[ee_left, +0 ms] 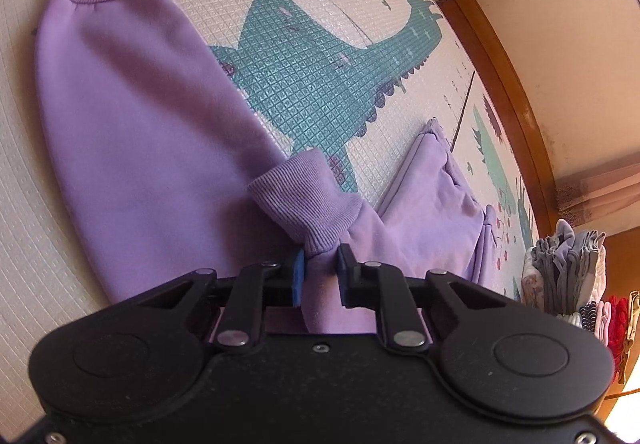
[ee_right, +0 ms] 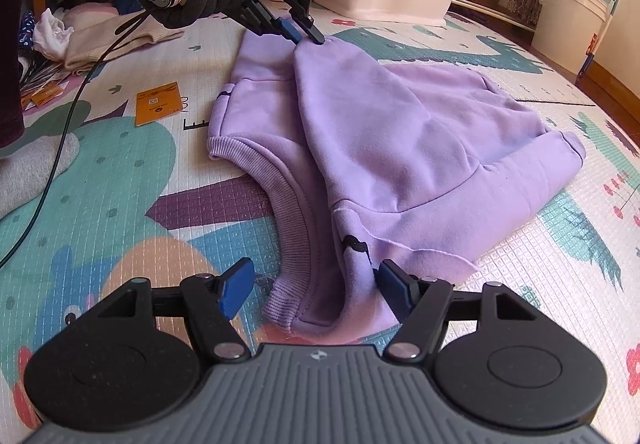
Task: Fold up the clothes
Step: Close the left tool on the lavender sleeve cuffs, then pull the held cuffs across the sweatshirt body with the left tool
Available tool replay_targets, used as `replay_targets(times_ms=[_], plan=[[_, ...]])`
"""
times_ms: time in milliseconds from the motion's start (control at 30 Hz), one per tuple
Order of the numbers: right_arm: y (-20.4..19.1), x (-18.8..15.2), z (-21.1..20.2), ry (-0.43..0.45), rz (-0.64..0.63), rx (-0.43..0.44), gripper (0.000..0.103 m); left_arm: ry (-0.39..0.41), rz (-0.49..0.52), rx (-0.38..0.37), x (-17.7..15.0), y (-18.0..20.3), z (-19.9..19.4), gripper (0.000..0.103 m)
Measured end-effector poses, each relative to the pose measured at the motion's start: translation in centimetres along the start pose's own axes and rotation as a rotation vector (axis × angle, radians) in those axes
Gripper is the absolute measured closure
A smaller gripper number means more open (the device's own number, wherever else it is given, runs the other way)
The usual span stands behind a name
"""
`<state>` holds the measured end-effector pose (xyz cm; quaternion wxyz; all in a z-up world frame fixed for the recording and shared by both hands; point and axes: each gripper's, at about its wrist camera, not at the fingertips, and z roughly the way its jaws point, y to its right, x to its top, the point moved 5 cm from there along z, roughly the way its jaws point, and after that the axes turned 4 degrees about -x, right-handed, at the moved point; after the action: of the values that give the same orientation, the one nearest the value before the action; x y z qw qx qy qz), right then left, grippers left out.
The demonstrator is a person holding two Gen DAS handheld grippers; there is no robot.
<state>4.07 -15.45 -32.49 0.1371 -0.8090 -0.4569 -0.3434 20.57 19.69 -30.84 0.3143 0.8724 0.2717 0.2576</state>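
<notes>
Lilac fleece sweatshirt lies spread on the patterned foam play mat on the floor. Left gripper fingers pinch a fold near the ribbed cuff, lifting it: a sleeve fold appears under way. Right gripper fingers stand spread, the ribbed hem between them, nothing gripped. Next move likely calls for carrying the sleeve across the body. Open mat lies beyond both fingers; an orange card sits well left.

— Where's the left gripper?
— At twelve o'clock, pinching a fold of the purple sweatshirt.
— And the right gripper?
— At six o'clock, jaws spread around the ribbed hem (touching or not, unclear), over the play mat.
</notes>
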Motion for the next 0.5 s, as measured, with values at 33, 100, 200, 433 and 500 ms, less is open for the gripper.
replay_targets(times_ms=[33, 100, 200, 433, 500], plan=[[0.0, 0.0, -0.1, 0.004, 0.000, -0.001, 0.034, 0.005, 0.020, -0.005, 0.2, 0.6, -0.1, 0.091], [-0.2, 0.1, -0.1, 0.008, -0.006, 0.005, 0.034, 0.014, 0.067, -0.012, 0.6, 2.2, -0.3, 0.093], [-0.5, 0.1, -0.1, 0.008, -0.013, 0.012, 0.033, 0.029, 0.141, -0.031, 1.0, 5.1, -0.5, 0.095], [-0.1, 0.1, -0.2, 0.004, 0.017, 0.030, 0.033, 0.026, 0.288, -0.127, 1.1, 13.5, 0.4, 0.095], [0.2, 0.0, -0.2, 0.001, 0.039, 0.040, 0.033, 0.010, 0.323, -0.154, 0.9, 15.8, 1.1, 0.095]])
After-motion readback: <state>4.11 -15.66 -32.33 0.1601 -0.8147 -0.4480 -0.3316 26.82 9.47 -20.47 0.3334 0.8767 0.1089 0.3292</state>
